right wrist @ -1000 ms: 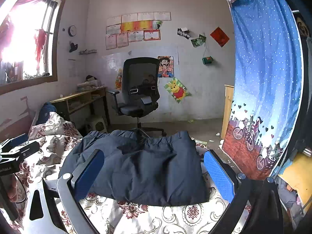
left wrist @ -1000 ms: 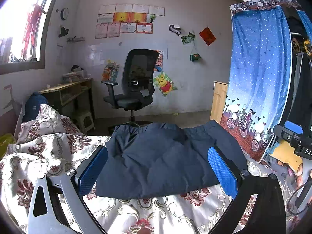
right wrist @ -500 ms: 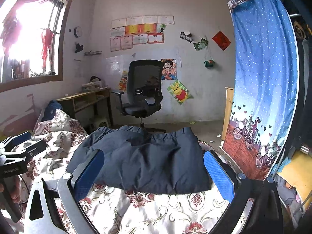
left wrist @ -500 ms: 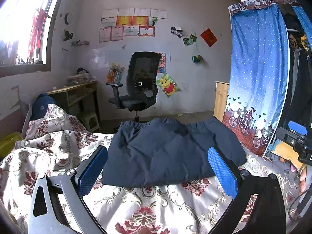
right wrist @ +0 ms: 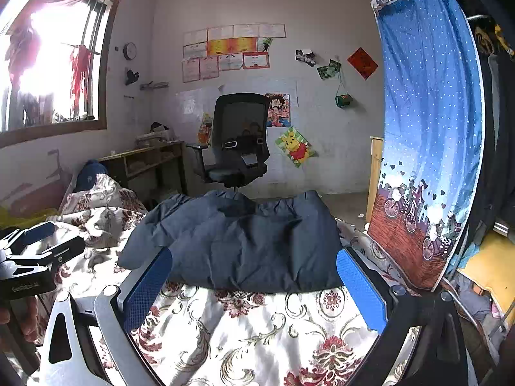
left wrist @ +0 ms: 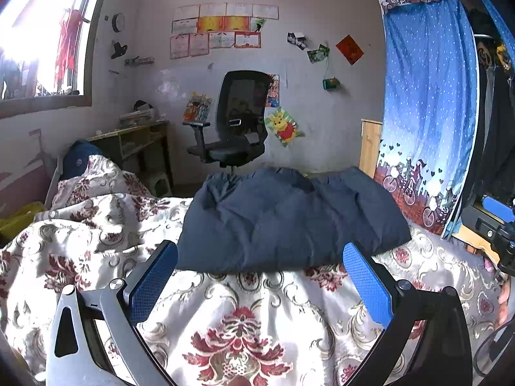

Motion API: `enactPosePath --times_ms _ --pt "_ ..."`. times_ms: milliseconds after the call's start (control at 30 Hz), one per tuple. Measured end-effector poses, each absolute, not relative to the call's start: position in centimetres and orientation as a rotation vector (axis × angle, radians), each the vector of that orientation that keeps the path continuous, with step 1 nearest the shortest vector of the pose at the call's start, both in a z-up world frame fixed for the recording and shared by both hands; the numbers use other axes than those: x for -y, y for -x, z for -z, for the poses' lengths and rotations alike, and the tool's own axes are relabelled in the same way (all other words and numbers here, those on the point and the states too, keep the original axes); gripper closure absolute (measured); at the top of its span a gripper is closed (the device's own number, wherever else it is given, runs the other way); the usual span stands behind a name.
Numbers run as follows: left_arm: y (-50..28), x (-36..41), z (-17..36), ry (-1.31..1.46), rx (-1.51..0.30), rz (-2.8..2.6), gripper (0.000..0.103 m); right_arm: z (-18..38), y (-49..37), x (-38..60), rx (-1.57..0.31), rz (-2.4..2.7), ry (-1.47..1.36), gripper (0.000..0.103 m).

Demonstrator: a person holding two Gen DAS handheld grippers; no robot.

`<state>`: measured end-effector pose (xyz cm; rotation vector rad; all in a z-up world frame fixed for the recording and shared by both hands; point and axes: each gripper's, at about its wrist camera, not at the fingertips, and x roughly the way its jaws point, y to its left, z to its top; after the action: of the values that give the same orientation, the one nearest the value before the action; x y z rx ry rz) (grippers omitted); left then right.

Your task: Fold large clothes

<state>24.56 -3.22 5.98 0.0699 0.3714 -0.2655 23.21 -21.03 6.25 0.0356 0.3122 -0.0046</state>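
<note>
Lying folded into a thick dark-blue bundle, the garment (left wrist: 289,222) rests on the floral bedspread (left wrist: 244,315), toward the far edge of the bed, with a chair (left wrist: 238,128) and a blue curtain (left wrist: 428,103) beyond it. Both grippers hang near the viewer's side, apart from the cloth. The left gripper (left wrist: 260,286) has its blue pads spread wide and grasps nothing; the right gripper (right wrist: 254,289) is likewise spread and empty, its pads just short of the bundle's near hem. In the right view, the left tool shows at the far left over the bedding.

By my judgement the fold is close to done: the piece looks compact, though puffy and uneven on top, with a loose flap at its left side. The next move probably calls for either tucking that flap in and pressing the bundle flat, or one more fold, gripping the near hem at both corners together.
</note>
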Motion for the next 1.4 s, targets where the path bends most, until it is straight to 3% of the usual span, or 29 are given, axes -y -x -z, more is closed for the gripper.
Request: enactPosePath --times_ms 567,1400 --pt "-23.9 3.5 -1.0 -0.092 -0.449 0.236 0.002 -0.8 -22.3 21.2 -0.38 0.011 -0.053 0.0" --pt "-23.2 3.9 1.3 -0.069 -0.456 0.223 0.002 1.3 -22.3 20.4 -0.384 -0.014 -0.002 0.0"
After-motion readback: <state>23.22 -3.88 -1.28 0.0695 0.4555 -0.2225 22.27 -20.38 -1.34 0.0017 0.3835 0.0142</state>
